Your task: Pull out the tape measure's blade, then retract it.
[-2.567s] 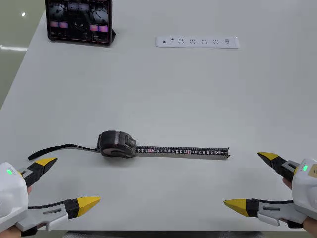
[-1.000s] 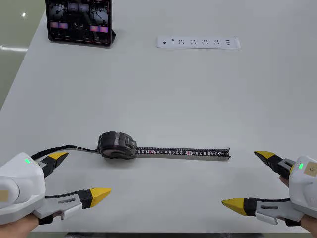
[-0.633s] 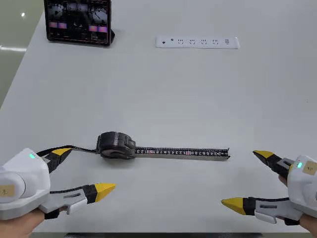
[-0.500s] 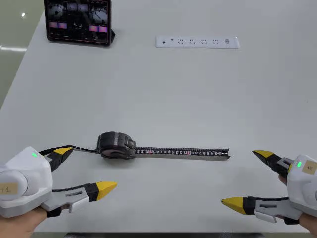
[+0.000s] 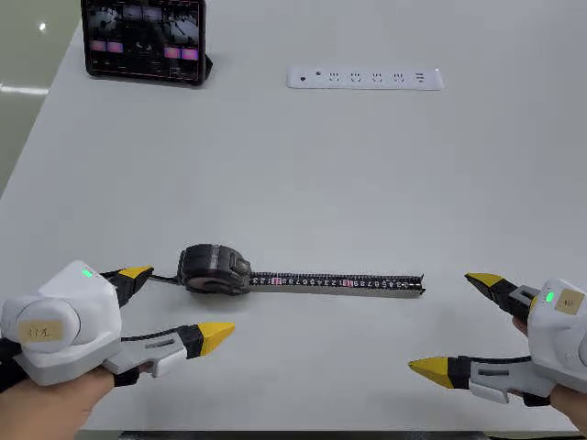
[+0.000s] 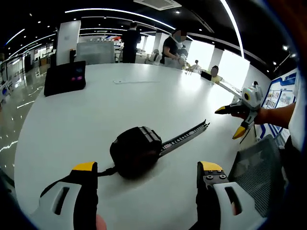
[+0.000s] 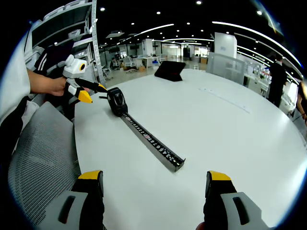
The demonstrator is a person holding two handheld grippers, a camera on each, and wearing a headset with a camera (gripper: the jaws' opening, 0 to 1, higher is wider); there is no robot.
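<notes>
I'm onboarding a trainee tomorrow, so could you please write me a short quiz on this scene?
1. True or false: the blade is fully inside the case.
2. Which is nearer the case? A: left gripper; B: right gripper.
3. Fill in: both grippers are ___.
Key: 1 false, it lies extended on the table; 2 A; 3 open.

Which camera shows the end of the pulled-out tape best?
The right gripper view: the blade tip lies near, straight ahead. The head view shows it small; the left gripper view shows it far off, past the case.
</notes>
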